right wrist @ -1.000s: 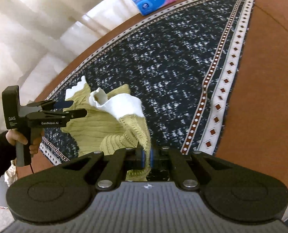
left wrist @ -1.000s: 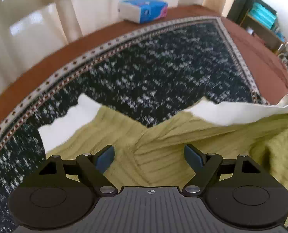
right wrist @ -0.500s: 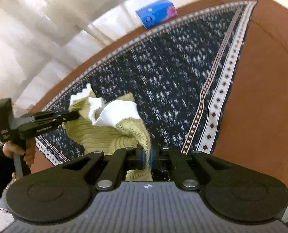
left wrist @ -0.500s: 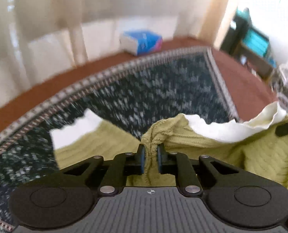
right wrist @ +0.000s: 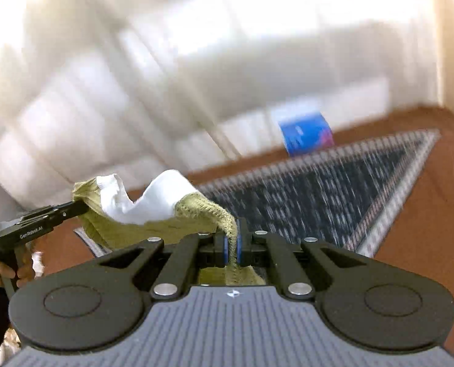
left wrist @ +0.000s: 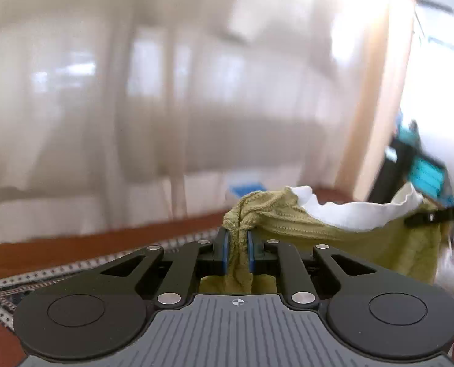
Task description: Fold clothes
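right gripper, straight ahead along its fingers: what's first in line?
The right gripper is shut on the green knit garment, so that is already at the pads. Beyond it, probably the dark patterned tablecloth; the blue tissue pack sits farther back. Blur leaves depth unclear.

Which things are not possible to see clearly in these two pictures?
- Lower part of the green garment: hidden behind the left gripper body, left wrist view; likewise behind the right gripper, right wrist view.
- Blue package: motion blur, print unreadable.
- Patterned cloth: pattern smeared by blur.
- Person's hand: cut off by left edge, right wrist view.
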{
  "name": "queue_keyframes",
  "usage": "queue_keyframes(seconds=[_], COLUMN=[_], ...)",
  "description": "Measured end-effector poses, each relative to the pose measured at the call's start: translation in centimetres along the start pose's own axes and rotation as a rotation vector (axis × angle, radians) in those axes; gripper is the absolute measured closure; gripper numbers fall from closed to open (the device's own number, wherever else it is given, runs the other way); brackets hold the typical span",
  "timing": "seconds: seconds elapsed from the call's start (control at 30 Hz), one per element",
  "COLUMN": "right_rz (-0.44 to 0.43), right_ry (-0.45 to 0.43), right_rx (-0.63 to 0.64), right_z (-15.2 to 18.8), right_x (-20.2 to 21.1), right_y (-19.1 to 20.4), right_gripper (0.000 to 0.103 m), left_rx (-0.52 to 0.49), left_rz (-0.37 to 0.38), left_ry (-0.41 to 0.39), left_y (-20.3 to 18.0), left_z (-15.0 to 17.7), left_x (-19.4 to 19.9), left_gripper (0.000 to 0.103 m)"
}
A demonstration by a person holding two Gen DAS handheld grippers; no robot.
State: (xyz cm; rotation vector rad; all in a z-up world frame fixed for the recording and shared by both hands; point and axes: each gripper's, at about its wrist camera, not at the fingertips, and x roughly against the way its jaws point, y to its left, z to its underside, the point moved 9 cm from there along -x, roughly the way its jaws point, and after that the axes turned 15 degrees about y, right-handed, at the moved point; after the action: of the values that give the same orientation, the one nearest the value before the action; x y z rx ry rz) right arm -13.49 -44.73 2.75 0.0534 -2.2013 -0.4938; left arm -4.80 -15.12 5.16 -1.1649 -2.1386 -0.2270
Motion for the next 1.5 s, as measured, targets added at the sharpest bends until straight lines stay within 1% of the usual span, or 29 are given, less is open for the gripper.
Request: queue_keyframes(seconds=[0.1,0.17,0.33,0.53,0.7,0.77,0.87,1.0,1.07,1.13,1.2,1.3,1.33,1.4,1.5], right_rz=[-0.041,-0.062,-0.118,-0.183,-0.227,-0.238,-0.257,-0.269,-0.273,-0.269,-0.256,-0.217,-0.204,-0.164,-0.087], right_ry=[-0.061,-0.097,-0.168,-0.255,-0.312,-0.328,-0.331,-0.32,-0.308,-0.284,-0.251,-0.161,-0.128,-0.06,0.039], right_rx=[0.079,0.133,0.242,0.362,0.446,0.471,0.49,0.5,0.501,0.495,0.478,0.435,0.415,0.377,0.333], right_z=[-1.4,-2.1,-3.7,-4.9,-5.0,-4.9,-4.9,-4.5,-4.3,-4.5,-5.0,-6.4,-6.9,-7.9,-9.4], right_x=[3.3,5.4,9.3,13.9,17.2,18.1,18.6,18.7,18.5,17.3,14.9,8.3,5.8,0.0,-8.9], right_y=[0.6,1.0,2.2,3.8,4.8,5.0,4.8,4.6,4.4,4.3,4.1,3.7,3.5,2.9,2.1], right_gripper=[0.097,0.097,0.097,0.097,0.097,0.097,0.097,0.097,0.097,0.097,0.097,0.097,0.097,0.097,0.097], left_rx=[0.021,0.011,0.025,0.018,-0.01,-0.029,-0.037,-0.013,0.007,0.03,0.072,0.133,0.157,0.22,0.301], left_rz=[-0.041,-0.083,-0.168,-0.238,-0.297,-0.331,-0.345,-0.337,-0.331,-0.326,-0.307,-0.29,-0.286,-0.271,-0.262], left_ry=[-0.087,-0.14,-0.237,-0.315,-0.368,-0.388,-0.39,-0.364,-0.336,-0.298,-0.243,-0.15,-0.113,-0.044,0.029], left_y=[-1.9,-3.6,-7.0,-10.3,-12.9,-13.7,-14.4,-13.7,-12.6,-10.8,-7.9,-2.8,-0.5,3.9,9.6], left_z=[-1.7,-2.6,-3.7,-3.7,-3.2,-3.0,-2.8,-2.4,-1.9,-1.7,-1.7,-0.9,-0.5,0.2,0.9], left_x=[3.9,6.2,10.8,16.1,20.1,21.2,21.7,21.0,20.2,18.2,14.9,9.2,6.7,1.8,-4.8], left_gripper=[0.096,0.096,0.096,0.095,0.095,0.095,0.095,0.095,0.095,0.094,0.094,0.094,0.094,0.094,0.094])
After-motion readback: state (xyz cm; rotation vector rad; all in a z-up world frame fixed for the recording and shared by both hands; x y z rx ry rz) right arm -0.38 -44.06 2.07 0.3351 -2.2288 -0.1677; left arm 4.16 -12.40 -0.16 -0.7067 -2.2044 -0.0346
